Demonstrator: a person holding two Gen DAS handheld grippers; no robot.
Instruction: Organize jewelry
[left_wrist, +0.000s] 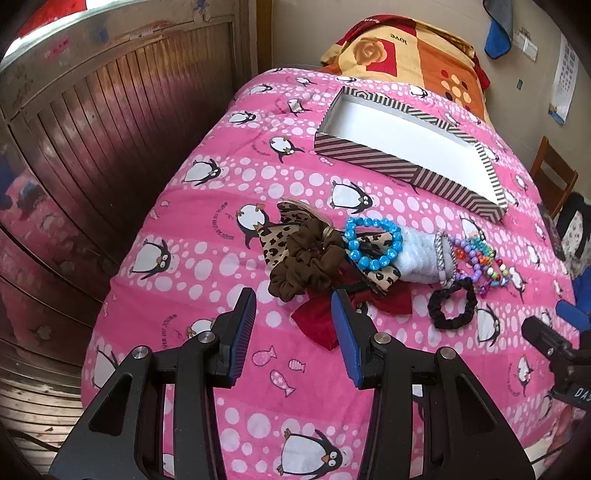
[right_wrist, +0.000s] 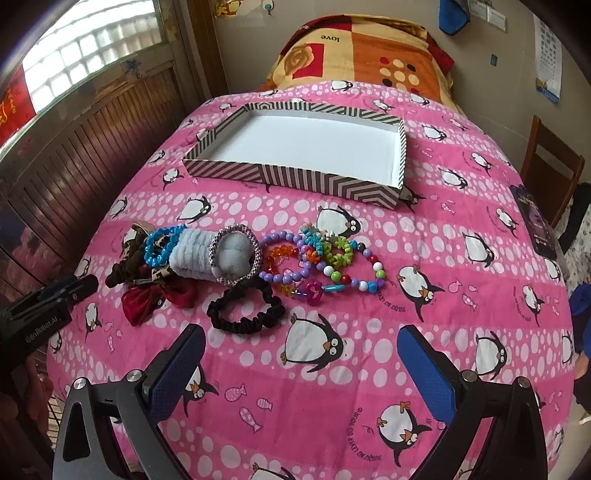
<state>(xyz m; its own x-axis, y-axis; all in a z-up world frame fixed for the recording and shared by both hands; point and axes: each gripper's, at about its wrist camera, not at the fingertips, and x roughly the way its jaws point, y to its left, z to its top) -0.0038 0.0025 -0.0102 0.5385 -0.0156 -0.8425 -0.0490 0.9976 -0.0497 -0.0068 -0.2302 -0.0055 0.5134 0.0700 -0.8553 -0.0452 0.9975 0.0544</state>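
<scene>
1. Where writing can be read, "love" sits upside down on the orange and red plush blanket (right_wrist: 369, 51), and "GenRobot.AI" marks the left gripper (left_wrist: 293, 325).
2. The pink fleece penguin-print bedspread (right_wrist: 424, 229) carries the shallow rectangular striped cardboard box (right_wrist: 295, 175), its white inside bare.
3. Near it lie a glossy blue bead bracelet (left_wrist: 373, 242), a ruffled black fabric scrunchie (right_wrist: 245, 312) and a purple round-bead bracelet (right_wrist: 288, 258).
4. Left jaws stand half apart, holding nothing; the right gripper (right_wrist: 301, 363) stands wide, holding nothing.

Beside one striped box (right_wrist: 295, 177): two scrunchies, brown (left_wrist: 303, 262) and black (right_wrist: 245, 308); one blue bead bracelet (left_wrist: 373, 242); one red bow (right_wrist: 155, 299).
</scene>
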